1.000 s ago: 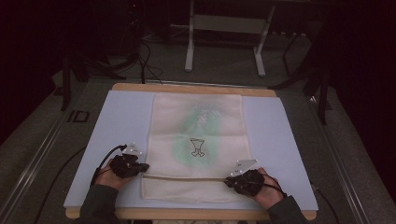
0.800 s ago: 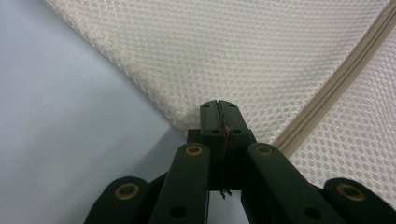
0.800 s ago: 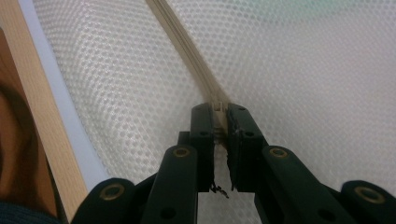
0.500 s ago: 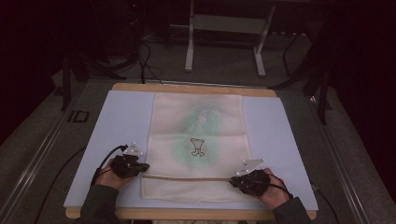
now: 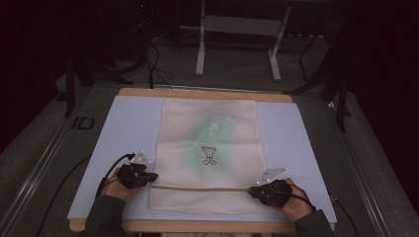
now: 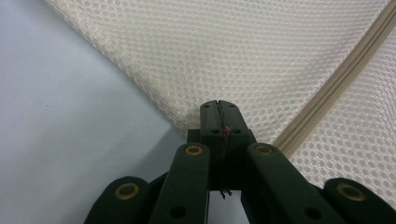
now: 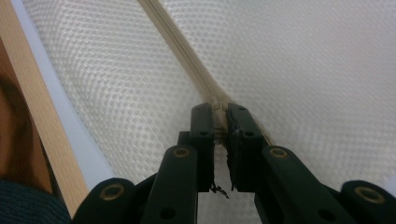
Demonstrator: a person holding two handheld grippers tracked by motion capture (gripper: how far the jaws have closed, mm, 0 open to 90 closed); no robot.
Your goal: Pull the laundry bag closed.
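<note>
The mesh bag (image 5: 209,153) looks light and floppy, so it'll sag. Left gripper (image 6: 219,112) is clamped on the bag's edge by the zipper (image 5: 200,187); right gripper (image 7: 219,114) pinches the zipper's other end, the stiffest spot to hold.

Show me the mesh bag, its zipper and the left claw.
mesh bag (image 5: 210,123), high view, middle of its cloth.
zipper (image 5: 202,187), high view, middle of the strip.
left claw (image 6: 219,114), left gripper view, between its shut tips.

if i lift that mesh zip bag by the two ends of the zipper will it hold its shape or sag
Probably sag: the mesh laundry bag is thin netting lying limp and flat on the table. It looks light, since the garment showing through it seems thin. The zipper may stay fairly straight only if pulled taut between the grips.
</note>
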